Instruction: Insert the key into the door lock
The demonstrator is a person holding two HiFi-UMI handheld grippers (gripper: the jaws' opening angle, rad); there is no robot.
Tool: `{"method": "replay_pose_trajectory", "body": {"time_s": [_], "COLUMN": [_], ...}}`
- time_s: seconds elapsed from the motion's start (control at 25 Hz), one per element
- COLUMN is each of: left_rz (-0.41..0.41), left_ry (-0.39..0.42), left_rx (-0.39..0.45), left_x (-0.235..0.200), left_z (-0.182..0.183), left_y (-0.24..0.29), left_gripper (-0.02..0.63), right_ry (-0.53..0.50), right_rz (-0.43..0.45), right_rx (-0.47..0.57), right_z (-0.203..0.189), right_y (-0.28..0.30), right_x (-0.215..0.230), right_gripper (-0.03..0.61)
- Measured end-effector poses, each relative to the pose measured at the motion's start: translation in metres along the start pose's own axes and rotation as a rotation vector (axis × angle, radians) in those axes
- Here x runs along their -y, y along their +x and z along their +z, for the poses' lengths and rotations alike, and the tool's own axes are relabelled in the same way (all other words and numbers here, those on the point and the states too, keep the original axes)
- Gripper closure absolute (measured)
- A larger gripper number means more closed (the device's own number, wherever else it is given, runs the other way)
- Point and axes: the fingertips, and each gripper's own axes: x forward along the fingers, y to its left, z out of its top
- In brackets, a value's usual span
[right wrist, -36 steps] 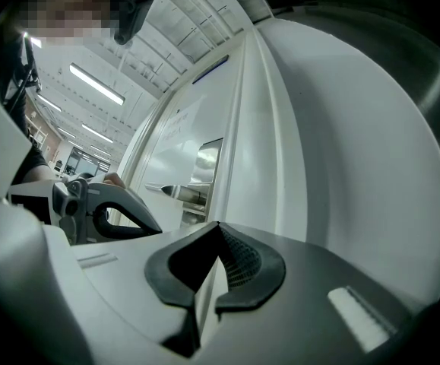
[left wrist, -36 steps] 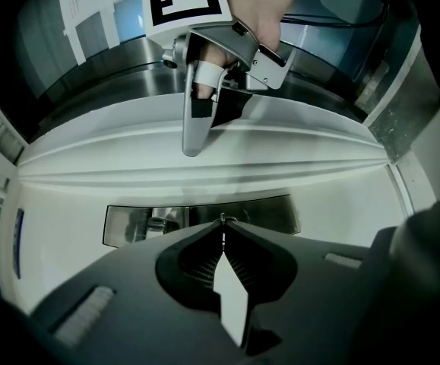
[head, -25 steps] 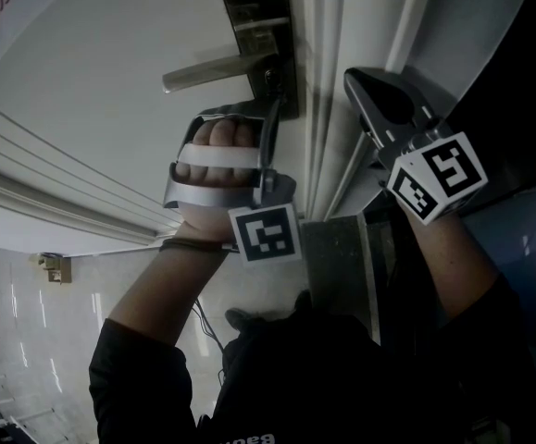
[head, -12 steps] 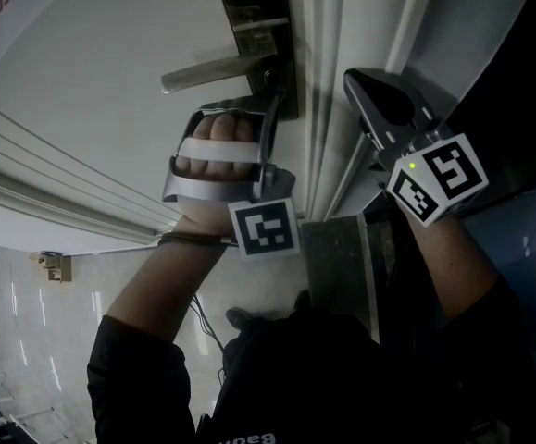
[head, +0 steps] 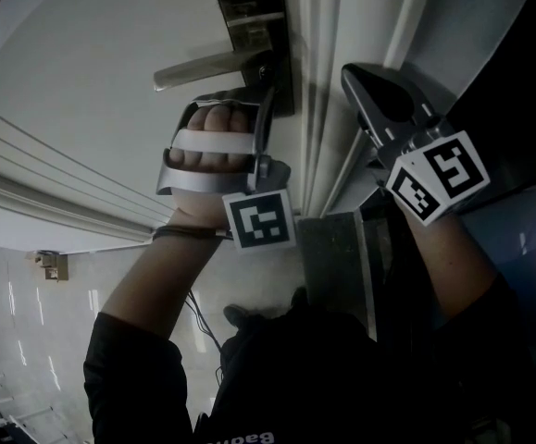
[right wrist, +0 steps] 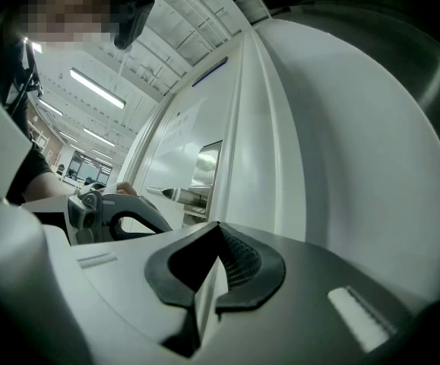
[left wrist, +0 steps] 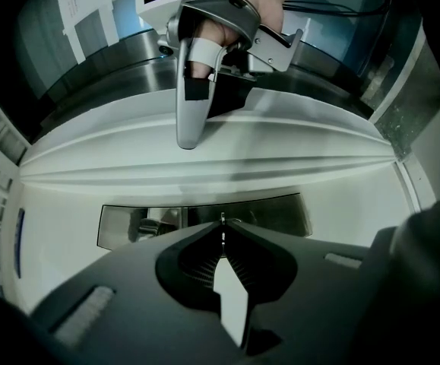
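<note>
- My left claw point(left wrist: 222, 238) is pinched together at the tips on the key point(left wrist: 222, 220). I see the key only edge-on, as a thin metal sliver poking out past the jaws.
- The key's tip reaches the steel lock plate point(left wrist: 280, 215) straight ahead. I cannot tell whether it sits in the keyhole or only touches the plate.
- In the head view the left claw lies rolled on its side, with its nose at the lock plate just under the lever handle point(head: 203, 66).
- The person's left hand point(head: 214, 141) is wrapped through the grip, and the left marker cube point(head: 260, 218) faces the camera.
- My right claw point(right wrist: 218, 230) has its tips together with nothing between them. A pale wedge of door shows through the gap behind the pads.
- The right claw is apart from the lock, off to its right, pointing up along the white door frame point(head: 318, 81). The right marker cube point(head: 437, 176) sits near the wrist.
- In the right gripper view the lever handle and lock plate lie to the left, with the left claw just below them.
- The white door point(head: 82, 91), with raised mouldings, spreads out left of the lock plate.
</note>
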Motion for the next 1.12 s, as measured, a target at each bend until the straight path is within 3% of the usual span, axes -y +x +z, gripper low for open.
{"method": "replay_pose_trajectory", "body": {"time_s": [0.8,1.12], "left_rz": [-0.003,-0.003], "left_ry": [-0.004,-0.012], "left_rx": [0.003,0.019], "left_x": [0.0018,0.0008], "left_z": [-0.0010,0.0019], "left_y": [0.0036,0.0033], "left_gripper": [0.580,0.522], "right_ry": [0.008,0.008], "right_rz": [-0.001,0.000], "right_rx": [0.013,0.014], "right_z": [0.0047,0.0040], "right_y": [0.0003,0.0020], "right_x": [-0.0008,-0.0010], "right_gripper": [0.575,0.575]}}
